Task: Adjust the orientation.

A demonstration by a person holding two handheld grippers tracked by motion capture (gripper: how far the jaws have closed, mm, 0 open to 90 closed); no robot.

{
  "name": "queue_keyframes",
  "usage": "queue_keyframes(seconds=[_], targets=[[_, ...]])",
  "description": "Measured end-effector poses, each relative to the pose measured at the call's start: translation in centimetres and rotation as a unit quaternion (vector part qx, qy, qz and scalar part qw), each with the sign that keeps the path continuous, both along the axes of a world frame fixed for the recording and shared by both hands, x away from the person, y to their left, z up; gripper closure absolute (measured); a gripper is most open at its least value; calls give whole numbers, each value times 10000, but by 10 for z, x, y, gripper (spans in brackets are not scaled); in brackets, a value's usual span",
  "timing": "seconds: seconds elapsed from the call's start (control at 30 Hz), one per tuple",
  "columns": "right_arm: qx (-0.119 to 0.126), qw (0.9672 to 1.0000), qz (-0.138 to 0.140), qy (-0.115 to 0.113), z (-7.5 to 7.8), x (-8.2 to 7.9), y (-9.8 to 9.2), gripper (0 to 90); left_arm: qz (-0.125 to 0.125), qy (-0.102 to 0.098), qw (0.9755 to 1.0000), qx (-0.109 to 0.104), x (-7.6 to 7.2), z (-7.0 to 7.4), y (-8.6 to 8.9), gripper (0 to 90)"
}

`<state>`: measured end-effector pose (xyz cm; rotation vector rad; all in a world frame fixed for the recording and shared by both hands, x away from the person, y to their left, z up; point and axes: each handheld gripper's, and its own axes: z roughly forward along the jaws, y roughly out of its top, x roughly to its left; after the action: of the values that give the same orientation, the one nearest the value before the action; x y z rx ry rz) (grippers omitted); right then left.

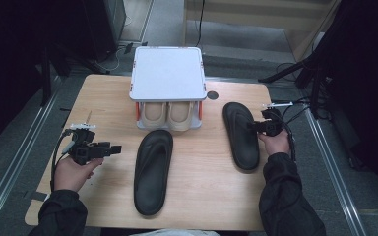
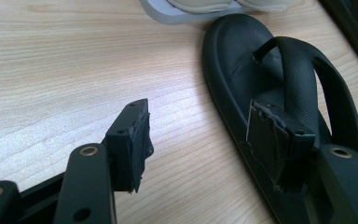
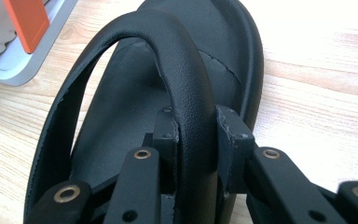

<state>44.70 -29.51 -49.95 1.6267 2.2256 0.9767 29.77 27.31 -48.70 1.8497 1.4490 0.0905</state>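
Right sandal [image 1: 240, 135]: black, thong style, one smooth moulded piece. Lies sole down on the wooden table [image 1: 103, 98], near its right edge, toe toward the far edge, heel toward the near edge. Strap [image 3: 186, 88] arches upright over the footbed; one side of the strap sits clamped between the pads of the right gripper [image 3: 196, 135].

Left sandal [image 1: 152, 169]: same make and colour, sole down, near the middle of the table, toe toward the far edge, heel close to the near edge. Well apart from its partner, untouched.
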Motion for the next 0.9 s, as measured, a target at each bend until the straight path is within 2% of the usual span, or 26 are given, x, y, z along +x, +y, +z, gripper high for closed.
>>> queue_keyframes(seconds=[0.33,0.57,0.9], targets=[[111,9999,-81,19,5,-2,-3,725,-16,-14,10000,-1,1,0,0,398],[249,9996,-121,2,14,-6,-5,725,-61,-35,10000,1,3,1,-2,398],[197,9998,-4,14,24,-21,5,724,-177,-112,9998,-1,9,3,-9,399]])
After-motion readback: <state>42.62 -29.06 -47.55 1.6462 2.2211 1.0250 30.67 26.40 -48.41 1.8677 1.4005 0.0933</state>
